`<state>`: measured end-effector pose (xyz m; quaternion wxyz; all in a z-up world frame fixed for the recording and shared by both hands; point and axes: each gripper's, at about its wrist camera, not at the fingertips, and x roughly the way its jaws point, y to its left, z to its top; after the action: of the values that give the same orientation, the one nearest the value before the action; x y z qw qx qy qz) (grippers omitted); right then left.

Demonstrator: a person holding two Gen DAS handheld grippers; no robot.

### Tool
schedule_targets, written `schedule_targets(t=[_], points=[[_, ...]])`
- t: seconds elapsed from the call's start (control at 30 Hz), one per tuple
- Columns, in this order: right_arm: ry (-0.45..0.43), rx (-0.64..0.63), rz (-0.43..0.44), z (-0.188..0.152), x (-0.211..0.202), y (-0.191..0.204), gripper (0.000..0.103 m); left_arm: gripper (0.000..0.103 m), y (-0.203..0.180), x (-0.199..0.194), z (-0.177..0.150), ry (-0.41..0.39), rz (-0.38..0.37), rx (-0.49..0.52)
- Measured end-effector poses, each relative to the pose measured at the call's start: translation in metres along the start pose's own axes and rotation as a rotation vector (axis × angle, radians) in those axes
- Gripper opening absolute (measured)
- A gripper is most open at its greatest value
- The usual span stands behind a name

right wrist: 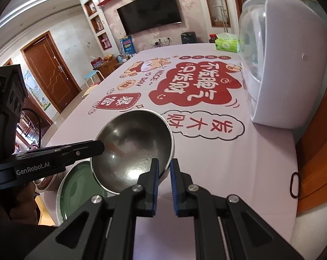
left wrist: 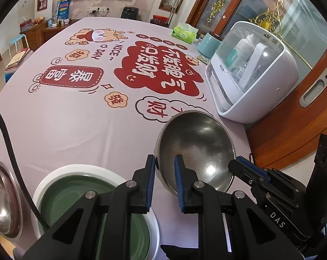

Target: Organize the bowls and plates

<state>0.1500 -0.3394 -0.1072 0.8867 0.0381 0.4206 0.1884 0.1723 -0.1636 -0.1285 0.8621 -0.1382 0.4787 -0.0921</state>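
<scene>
A steel bowl [left wrist: 198, 143] [right wrist: 133, 147] hangs tilted above the printed tablecloth [left wrist: 76, 125], held at two sides. My left gripper [left wrist: 164, 162] is shut on its near-left rim, one pad inside and one outside. My right gripper [right wrist: 164, 164] is shut on the opposite rim in the same way, and shows in the left wrist view as a black finger [left wrist: 241, 166] at the bowl's right edge. Below and to the left lies a green plate with a white rim [left wrist: 66, 190] [right wrist: 76, 190]. A second steel bowl [left wrist: 0, 201] sits further left, partly cut off.
A white domed bottle cabinet [left wrist: 254, 71] [right wrist: 282, 65] stands at the table's right side against a wooden cabinet. A green tissue pack [left wrist: 184, 32] and a teal jar [left wrist: 209, 45] are behind it. A black elastic ring [right wrist: 294, 185] lies near the right table edge.
</scene>
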Motion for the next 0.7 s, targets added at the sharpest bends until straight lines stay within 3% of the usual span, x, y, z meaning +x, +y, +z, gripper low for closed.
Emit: schedule_targets(t=[0.7], points=[[-0.029,-0.124,0.045,-0.013,-0.013,0.068,0.01,0.016,0.047,-0.047,-0.026,-0.037,0.029,-0.053]])
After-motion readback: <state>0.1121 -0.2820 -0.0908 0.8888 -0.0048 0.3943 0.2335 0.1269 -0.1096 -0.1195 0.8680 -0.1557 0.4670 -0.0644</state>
